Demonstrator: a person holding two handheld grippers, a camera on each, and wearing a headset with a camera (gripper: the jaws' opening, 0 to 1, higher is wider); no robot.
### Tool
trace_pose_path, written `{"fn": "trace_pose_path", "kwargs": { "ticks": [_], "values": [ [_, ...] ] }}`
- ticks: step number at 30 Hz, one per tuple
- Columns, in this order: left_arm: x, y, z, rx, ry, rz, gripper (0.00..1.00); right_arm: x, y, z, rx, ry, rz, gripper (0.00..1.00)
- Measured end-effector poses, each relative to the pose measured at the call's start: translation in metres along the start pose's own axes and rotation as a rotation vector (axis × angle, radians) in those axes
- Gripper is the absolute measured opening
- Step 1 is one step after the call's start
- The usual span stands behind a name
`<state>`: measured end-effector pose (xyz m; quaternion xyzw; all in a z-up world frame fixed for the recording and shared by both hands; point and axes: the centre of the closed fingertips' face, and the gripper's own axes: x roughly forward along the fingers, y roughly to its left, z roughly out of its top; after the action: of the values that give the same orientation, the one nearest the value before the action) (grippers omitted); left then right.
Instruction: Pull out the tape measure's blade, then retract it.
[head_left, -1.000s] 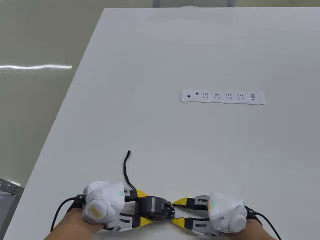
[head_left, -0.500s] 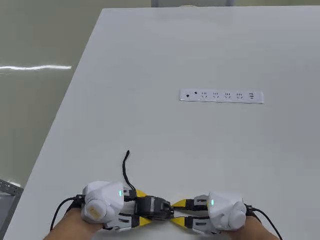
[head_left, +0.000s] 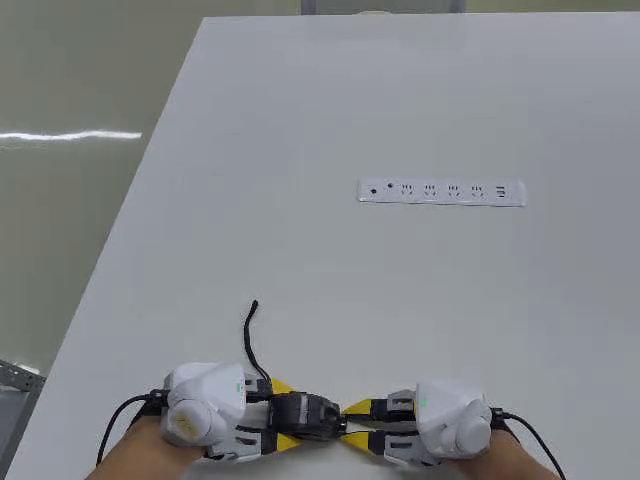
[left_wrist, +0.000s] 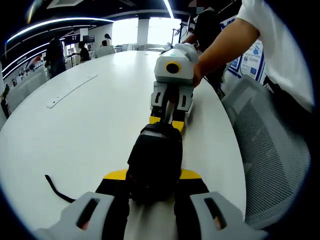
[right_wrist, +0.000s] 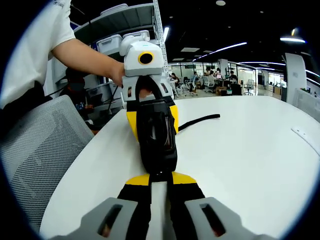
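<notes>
Item: tape measure (head_left: 308, 415), at the desk (head_left: 400, 300) edge, well on the person's side of the power strip (head_left: 441, 191). Left gripper (head_left: 287, 414) clamped around its case. Right gripper (head_left: 352, 424) apparently pinched onto the blade tip (right_wrist: 159, 175). Risk: a thin hold slips and the blade snaps back.

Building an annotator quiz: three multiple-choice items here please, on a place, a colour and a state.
1. Where is the power strip? A on the table; B between a gripper's jaws; C on the floor.
2. The tape measure case is: A red; B black; C white.
3. The left gripper is: A open over bare table; B shut on the tape measure; C lying on its side.
Answers: A, it lies flat on the white top; B, the case is dark all over; B, its jaws clamp the case's sides.
</notes>
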<state>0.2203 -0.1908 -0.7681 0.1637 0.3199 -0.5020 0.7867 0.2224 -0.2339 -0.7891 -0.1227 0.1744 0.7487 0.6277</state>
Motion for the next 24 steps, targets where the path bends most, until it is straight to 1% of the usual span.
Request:
{"fn": "trace_pose_path", "kwargs": {
  "ticks": [11,19,24],
  "values": [
    [-0.0003,-0.0003,0.0000,0.001,0.001,0.001,0.30,-0.0016,0.0001,0.0007,0.004,-0.004,-0.005,0.11],
    [-0.0010,-0.0014,0.0007,0.019,0.000,0.002,0.30,-0.0030,0.0016,0.0005,0.006,-0.008,-0.018,0.11],
    [-0.0008,-0.0006,0.0001,0.014,-0.005,0.001,0.30,-0.0037,0.0014,0.0011,0.014,-0.008,-0.022,0.11]
  ]
}}
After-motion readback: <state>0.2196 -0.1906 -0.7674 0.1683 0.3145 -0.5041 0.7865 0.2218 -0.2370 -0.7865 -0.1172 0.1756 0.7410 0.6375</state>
